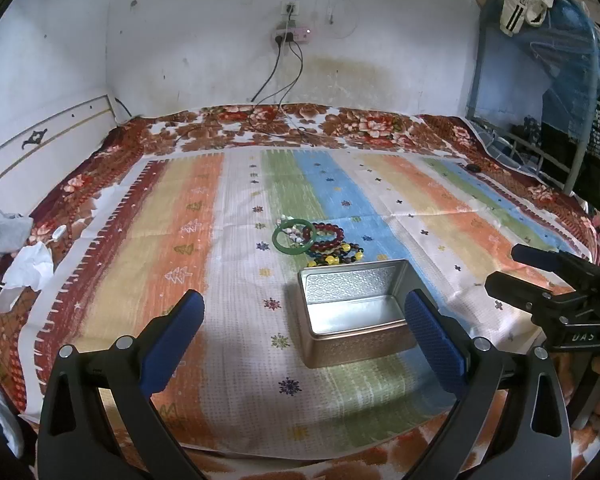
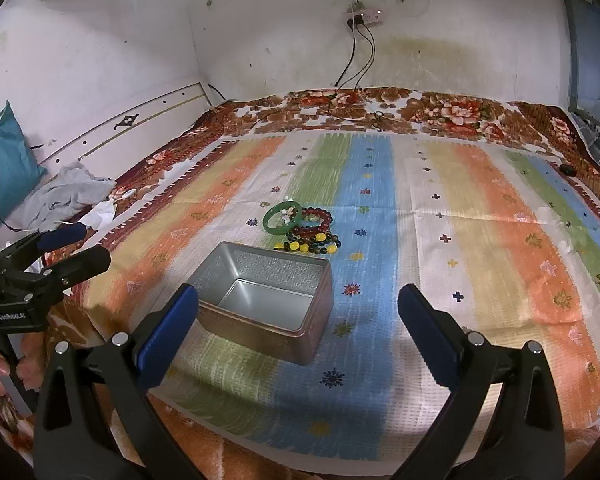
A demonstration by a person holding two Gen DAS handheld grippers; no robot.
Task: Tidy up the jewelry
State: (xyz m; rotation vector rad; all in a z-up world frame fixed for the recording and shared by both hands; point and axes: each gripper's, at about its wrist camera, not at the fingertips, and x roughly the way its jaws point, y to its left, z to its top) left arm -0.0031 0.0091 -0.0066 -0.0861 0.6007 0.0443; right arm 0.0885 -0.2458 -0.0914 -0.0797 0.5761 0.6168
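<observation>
An open, empty metal tin [image 1: 354, 312] [image 2: 266, 302] stands on the striped cloth. Just beyond it lies a small heap of jewelry: a green bangle [image 1: 290, 242] [image 2: 281, 220], a dark red bead bracelet [image 1: 327, 236] [image 2: 315, 222] and a bracelet of yellow and dark beads [image 1: 336, 258] [image 2: 308, 246]. My left gripper [image 1: 304, 316] hovers open over the near side of the tin, nothing between its fingers. My right gripper [image 2: 296, 312] is also open and empty, with the tin toward its left finger. Each gripper shows in the other's view, the right gripper [image 1: 556, 280] and the left gripper [image 2: 60, 252].
The striped cloth [image 1: 420, 216] covers a floral blanket [image 1: 340, 120] on a bed against a white wall. Cables [image 1: 276, 92] hang from a power strip onto the bed's far edge. Crumpled grey cloth and paper [image 2: 68, 196] lie at left. A metal bed frame [image 1: 540, 152] stands at right.
</observation>
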